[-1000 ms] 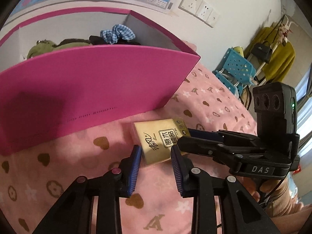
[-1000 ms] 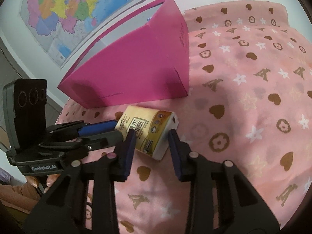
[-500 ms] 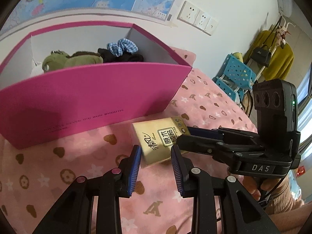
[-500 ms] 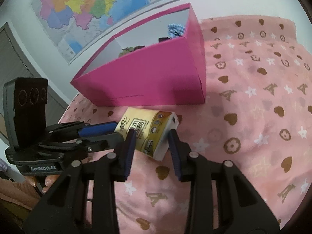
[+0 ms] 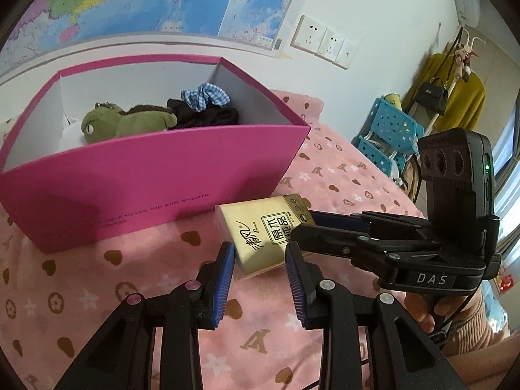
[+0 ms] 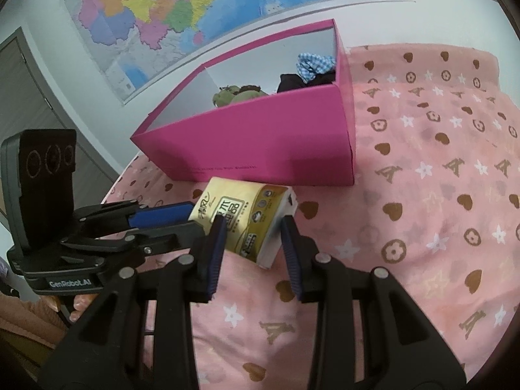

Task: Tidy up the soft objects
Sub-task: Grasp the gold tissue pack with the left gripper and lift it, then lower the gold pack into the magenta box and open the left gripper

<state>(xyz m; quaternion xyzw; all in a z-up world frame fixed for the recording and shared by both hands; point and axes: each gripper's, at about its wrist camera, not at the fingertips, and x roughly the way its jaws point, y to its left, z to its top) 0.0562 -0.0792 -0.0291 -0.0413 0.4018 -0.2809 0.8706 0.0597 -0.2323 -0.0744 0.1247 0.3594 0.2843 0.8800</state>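
Note:
A yellow tissue pack (image 5: 261, 229) is held between both grippers above the pink bedspread, in front of a pink box (image 5: 146, 175). My left gripper (image 5: 260, 253) is shut on its near end. My right gripper (image 6: 252, 234) is shut on its other end, and the pack shows there too (image 6: 240, 217). The box (image 6: 260, 143) holds a green plush frog (image 5: 120, 123), dark cloth (image 5: 208, 117) and a blue checked scrunchie (image 5: 204, 94).
The pink patterned bedspread (image 6: 438, 195) spreads to the right. A wall with a map (image 5: 162, 0) and sockets (image 5: 325, 42) stands behind the box. A blue plastic rack (image 5: 390, 130) and hanging clothes (image 5: 455, 97) stand beside the bed.
Both grippers have risen with the tissue pack, so the box's inside and its contents have come into view. The grip on the pack has not changed.

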